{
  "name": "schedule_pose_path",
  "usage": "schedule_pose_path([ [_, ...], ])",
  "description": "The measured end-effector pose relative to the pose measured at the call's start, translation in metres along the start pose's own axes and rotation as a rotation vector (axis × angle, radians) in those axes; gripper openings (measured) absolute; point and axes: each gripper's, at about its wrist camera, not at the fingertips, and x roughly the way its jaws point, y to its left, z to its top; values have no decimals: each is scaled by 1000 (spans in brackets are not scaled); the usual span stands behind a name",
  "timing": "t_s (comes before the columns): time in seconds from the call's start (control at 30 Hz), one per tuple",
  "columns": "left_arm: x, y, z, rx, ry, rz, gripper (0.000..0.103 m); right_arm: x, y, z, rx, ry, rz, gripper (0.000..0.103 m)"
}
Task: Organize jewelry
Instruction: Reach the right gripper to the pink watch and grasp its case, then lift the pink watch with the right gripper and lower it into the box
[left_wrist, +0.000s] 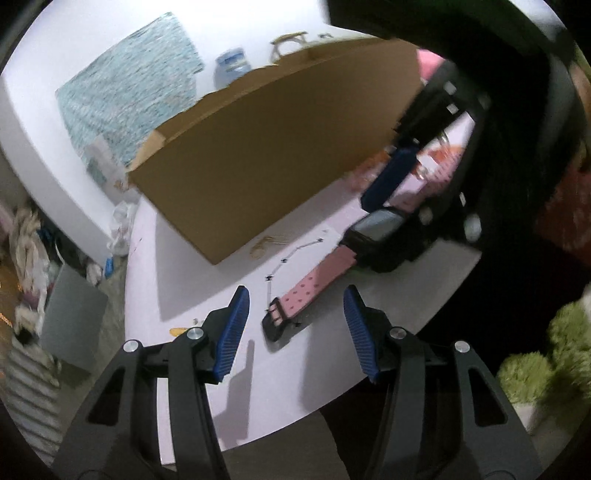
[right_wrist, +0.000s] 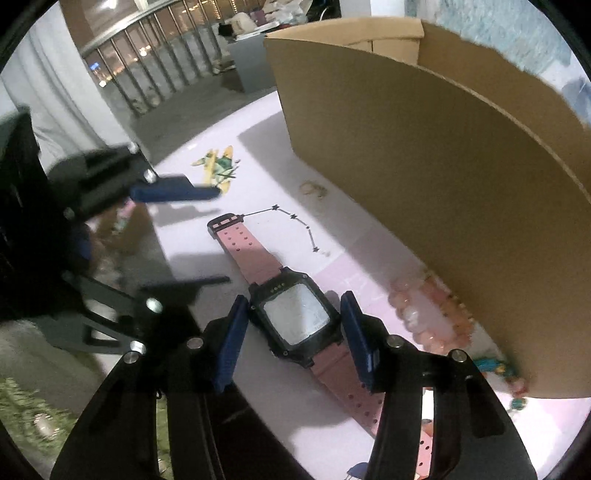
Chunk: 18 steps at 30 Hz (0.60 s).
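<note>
Right gripper (right_wrist: 293, 332) clamped on our watch (right_wrist: 297, 319) case, left gripper (left_wrist: 295, 328) open over the buckle.
Cardboard box (right_wrist: 424, 147) contents we can't see; perforated pink strap, square black case.

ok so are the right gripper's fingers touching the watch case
Touching. In the right wrist view, both blue fingers press against the sides of the black watch case, no gap visible.

Pink-strapped black watch (right_wrist: 295, 321) lies flat beside thin chain (right_wrist: 295, 221).
</note>
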Motion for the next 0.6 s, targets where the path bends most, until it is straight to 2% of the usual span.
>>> schedule_pose_path([
  [0.1, 3, -10, -1, 58, 13, 10, 51, -1, -23, 0, 67, 34, 115, 50],
  [0.17, 3, -12, 0, 73, 2, 19, 51, 1, -25, 2, 92, 40, 164, 50],
  [0.27, 4, -12, 4, 58, -2, 10, 49, 5, -19, 9, 109, 41, 194, 50],
  [0.37, 7, -14, 7, 56, -2, 11, 34, 9, -20, 9, 129, 30, 209, 50],
  [0.4, 7, -14, 8, 54, 1, 8, 22, 9, -19, 10, 137, 26, 214, 50],
  [0.43, 9, -13, 9, 46, 10, 2, 15, 8, -17, 7, 146, 19, 207, 50],
  [0.53, 10, -11, 10, 11, 14, -36, 13, 7, -15, 4, 177, 9, 193, 51],
  [0.6, 10, -7, 11, -8, 22, -53, 13, -1, -15, -4, 217, -27, 178, 51],
])
